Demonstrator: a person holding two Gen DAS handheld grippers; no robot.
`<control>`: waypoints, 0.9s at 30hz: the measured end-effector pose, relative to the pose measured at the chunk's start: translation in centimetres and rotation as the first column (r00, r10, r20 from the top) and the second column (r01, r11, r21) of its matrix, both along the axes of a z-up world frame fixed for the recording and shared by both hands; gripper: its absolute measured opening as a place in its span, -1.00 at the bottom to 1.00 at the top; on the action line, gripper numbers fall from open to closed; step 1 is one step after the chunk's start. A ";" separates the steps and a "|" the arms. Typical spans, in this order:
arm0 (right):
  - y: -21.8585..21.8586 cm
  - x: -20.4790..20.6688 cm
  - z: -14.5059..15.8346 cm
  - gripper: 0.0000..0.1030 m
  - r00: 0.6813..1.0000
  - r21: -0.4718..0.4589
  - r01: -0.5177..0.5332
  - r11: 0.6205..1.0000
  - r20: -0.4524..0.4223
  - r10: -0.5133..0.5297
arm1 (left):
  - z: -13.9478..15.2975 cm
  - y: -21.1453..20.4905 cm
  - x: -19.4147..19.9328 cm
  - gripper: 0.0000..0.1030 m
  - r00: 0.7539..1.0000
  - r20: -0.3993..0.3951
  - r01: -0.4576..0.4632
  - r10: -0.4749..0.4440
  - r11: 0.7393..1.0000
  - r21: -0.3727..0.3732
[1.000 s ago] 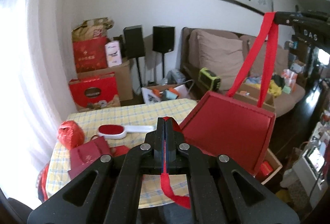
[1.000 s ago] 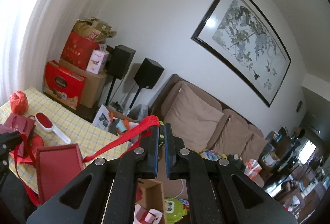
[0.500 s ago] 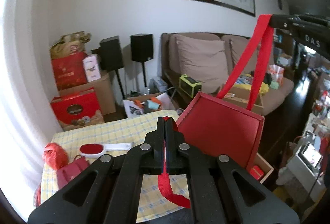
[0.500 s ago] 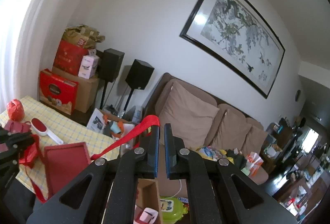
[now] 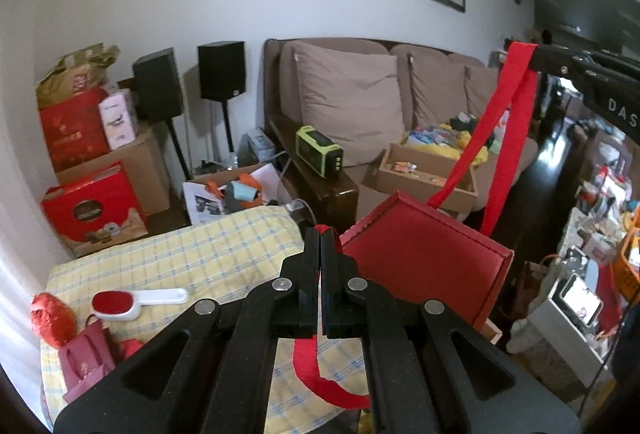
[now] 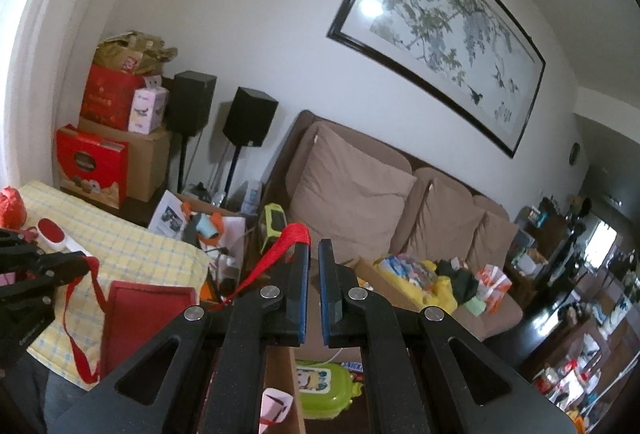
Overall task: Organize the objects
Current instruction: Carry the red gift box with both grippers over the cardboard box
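A flat red bag [image 5: 424, 270] hangs in the air by two red straps, one in each gripper. My left gripper [image 5: 321, 234] is shut on one strap [image 5: 308, 362], whose loose loop droops below the jaws. My right gripper [image 5: 536, 54] shows at the upper right, with the other strap [image 5: 508, 122] running down to the bag. In the right wrist view my right gripper [image 6: 314, 246] pinches that strap [image 6: 296, 234] at its tips. There the bag [image 6: 148, 310] hangs low at the left, below the left gripper [image 6: 82, 259].
A table with a yellow checked cloth [image 5: 200, 258] holds a red lint brush [image 5: 120, 304], a red wrapped ball [image 5: 52, 318] and a small dark red gift bag [image 5: 86, 358]. Behind it are a brown sofa [image 5: 344, 102], a cardboard box [image 5: 424, 170], speakers and stacked boxes.
Both grippers have carried the hanging bag sideways, away from the table and toward the sofa. The table things have slid left and lower in both views. Both grips are unchanged.
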State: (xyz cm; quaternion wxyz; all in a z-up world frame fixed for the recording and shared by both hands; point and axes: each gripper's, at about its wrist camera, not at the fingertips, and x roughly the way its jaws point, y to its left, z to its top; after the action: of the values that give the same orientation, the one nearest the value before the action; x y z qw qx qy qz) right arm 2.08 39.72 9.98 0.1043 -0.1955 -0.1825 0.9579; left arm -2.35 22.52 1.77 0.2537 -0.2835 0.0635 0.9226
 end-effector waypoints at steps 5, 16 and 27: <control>1.9 -1.6 -0.8 -0.97 0.999 -0.003 0.030 1.000 0.031 -0.030 | -1.0 3.0 -1.4 -0.99 0.999 0.022 0.040 -0.040 0.999 -0.003; 7.0 -5.6 -2.5 -0.97 0.991 -0.050 0.122 0.991 0.058 -0.119 | -3.1 7.5 -6.3 -0.99 0.991 0.062 0.113 -0.117 0.991 0.068; 9.7 -10.4 -6.2 -0.97 0.977 -0.074 0.190 0.979 0.109 -0.181 | -9.1 11.7 -11.2 -0.99 0.974 0.156 0.147 -0.163 0.983 0.107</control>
State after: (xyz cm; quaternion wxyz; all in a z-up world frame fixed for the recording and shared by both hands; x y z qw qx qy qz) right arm -8.30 49.42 3.82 0.1754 -0.2646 -0.1282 0.9396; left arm -13.53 34.20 -7.35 0.3424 -0.3403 0.0204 0.8755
